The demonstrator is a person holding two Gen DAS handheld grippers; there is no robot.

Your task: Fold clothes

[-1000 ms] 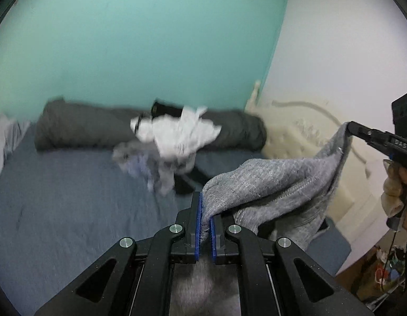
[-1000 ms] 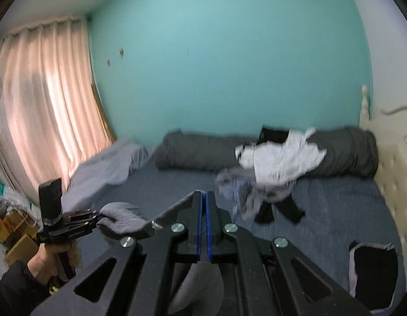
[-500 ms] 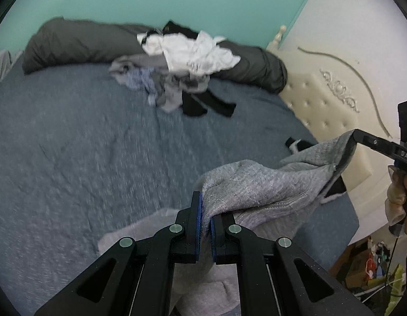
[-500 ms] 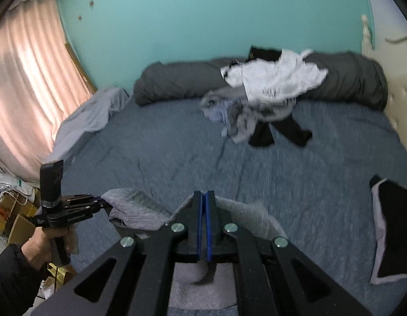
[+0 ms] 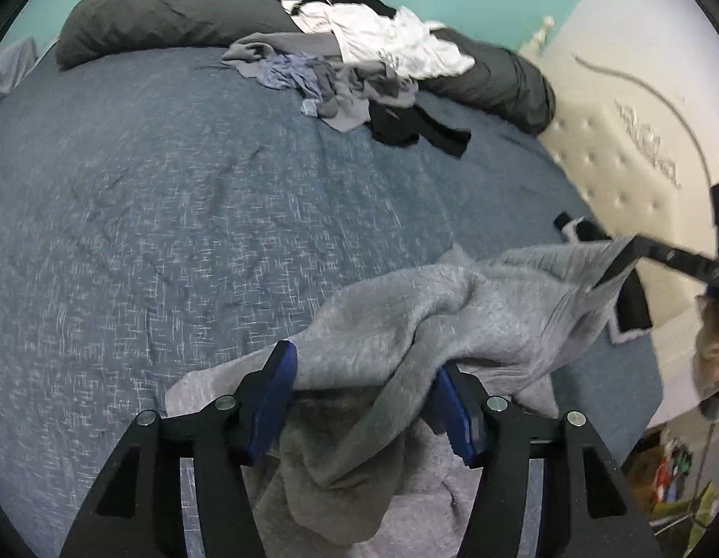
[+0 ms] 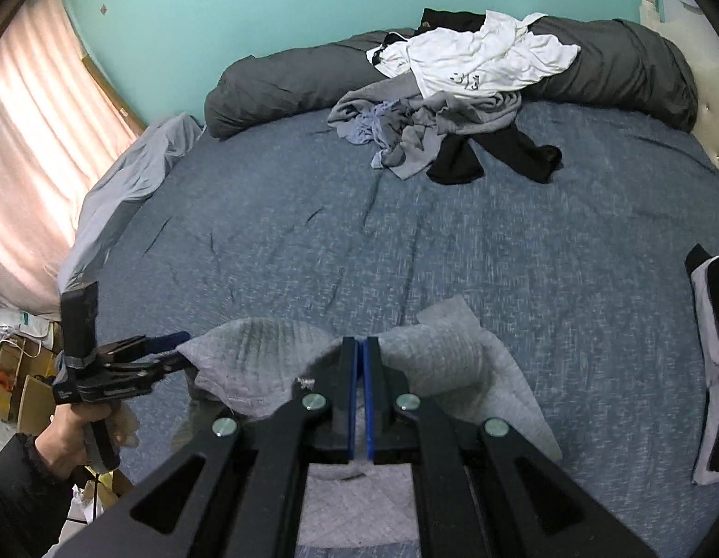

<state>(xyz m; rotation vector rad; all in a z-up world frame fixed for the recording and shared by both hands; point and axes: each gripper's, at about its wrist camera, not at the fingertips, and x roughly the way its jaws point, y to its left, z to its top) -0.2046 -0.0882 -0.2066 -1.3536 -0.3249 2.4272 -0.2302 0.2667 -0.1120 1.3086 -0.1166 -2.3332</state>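
Btwn opening left claw: grey garment, unpinched.

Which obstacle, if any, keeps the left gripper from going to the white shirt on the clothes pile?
Probably none: bare blue bedspread lies between, but the left gripper, opening, has the grey garment draped between its jaws, and the white shirt lies far off.

1. The bed fills the room's middle; a sweater lies at its near edge.
2. The left gripper sits at the sweater's left end, cloth between its opening jaws; the right gripper pinches the right end.
3. A clothes pile lies at the far side, partly on a rolled duvet against the wall.
4. A folded garment lies right of the sweater.
5. The headboard stands on the right, a curtain on the left.
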